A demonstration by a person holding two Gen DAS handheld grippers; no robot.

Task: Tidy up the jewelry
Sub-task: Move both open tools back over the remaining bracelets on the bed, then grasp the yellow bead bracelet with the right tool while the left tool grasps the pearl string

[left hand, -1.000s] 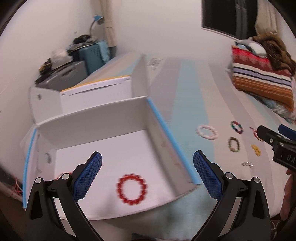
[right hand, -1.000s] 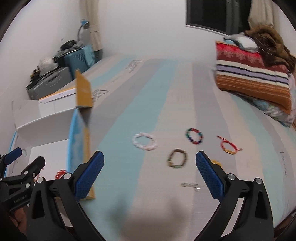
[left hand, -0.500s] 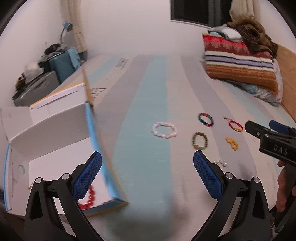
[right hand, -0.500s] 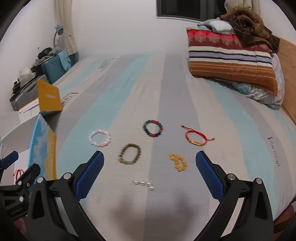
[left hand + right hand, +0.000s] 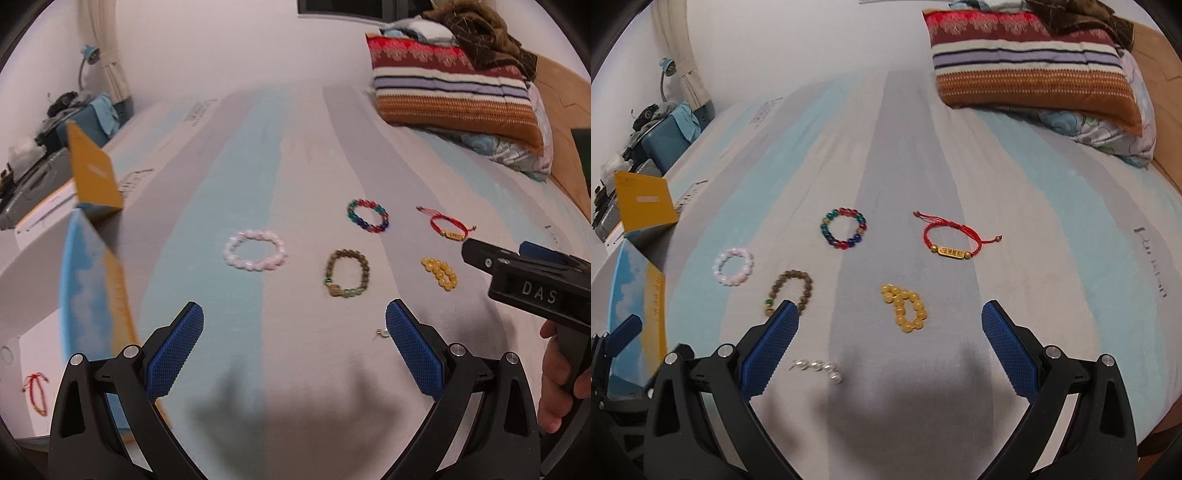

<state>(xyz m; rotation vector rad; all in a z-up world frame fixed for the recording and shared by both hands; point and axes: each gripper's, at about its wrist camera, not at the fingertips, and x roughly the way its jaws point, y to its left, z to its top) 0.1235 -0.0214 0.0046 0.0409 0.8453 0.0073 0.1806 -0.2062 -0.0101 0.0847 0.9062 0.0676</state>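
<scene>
On the striped bed (image 5: 905, 147), the wide, empty left claw (image 5: 294, 345) has swung from the box (image 5: 92, 280) toward the pink bracelet (image 5: 255, 250), with the right claw (image 5: 886, 343) equally wide, so another pickup looks due.

On your bed (image 5: 905, 122) six pieces lie apart from one another. The multicolour bead bracelet (image 5: 844, 229) and the cord bracelet (image 5: 951, 240) sit farthest from you, side by side. Nearer lie the pale bead bracelet (image 5: 733, 266) at the left, the wooden bead bracelet (image 5: 792, 291) beside it, and the amber bead bracelet (image 5: 905, 308) at the right. The small silver piece (image 5: 818, 368) lies closest. The open box (image 5: 92, 273) stands at the bed's left edge, with another cord bracelet (image 5: 36, 393) inside. Folded blankets (image 5: 1030, 55) lie at the far right.
</scene>
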